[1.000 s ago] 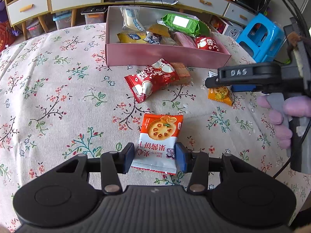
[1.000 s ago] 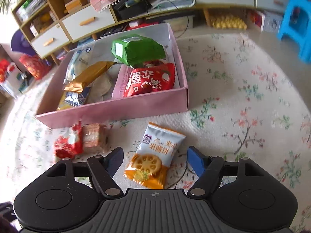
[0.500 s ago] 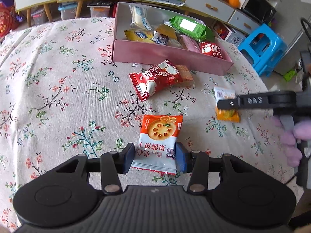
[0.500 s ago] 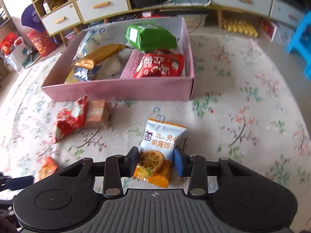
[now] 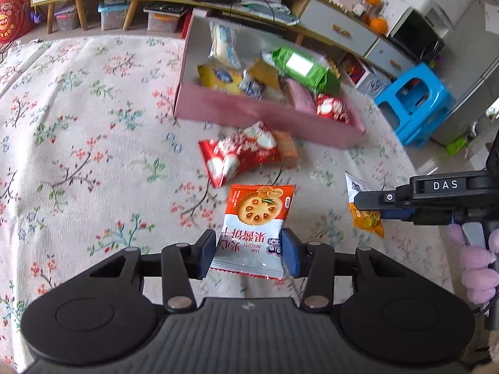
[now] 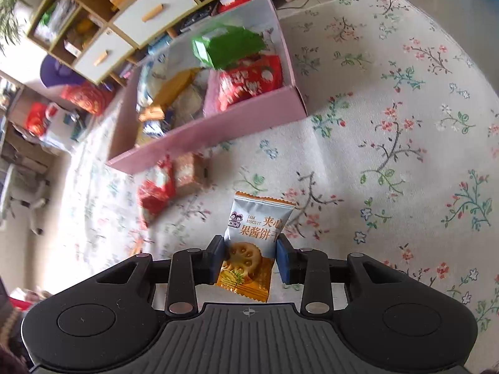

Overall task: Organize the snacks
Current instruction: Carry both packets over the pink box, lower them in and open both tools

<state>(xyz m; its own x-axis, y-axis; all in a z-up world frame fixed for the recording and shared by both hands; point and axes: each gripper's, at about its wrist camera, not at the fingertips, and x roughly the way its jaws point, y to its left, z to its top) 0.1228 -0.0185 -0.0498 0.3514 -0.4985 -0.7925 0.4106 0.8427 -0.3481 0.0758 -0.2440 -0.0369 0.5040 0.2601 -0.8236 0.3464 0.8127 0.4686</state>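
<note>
Pink box [image 6: 205,131] lay far-left of the right claw [image 6: 249,258], gripping an orange biscuit packet [image 6: 252,243]; left claw [image 5: 249,251] gripped a red biscuit packet [image 5: 254,218].

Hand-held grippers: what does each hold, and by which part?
Left hand-held gripper clamps the red jam biscuit packet by its white end; right hand-held gripper clamps the orange jam biscuit packet mid-body.

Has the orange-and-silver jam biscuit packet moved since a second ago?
Yes. The right gripper has shut on the orange-and-silver jam biscuit packet, and in the left wrist view it now sits farther from the pink cardboard box, nearer the camera.
</note>
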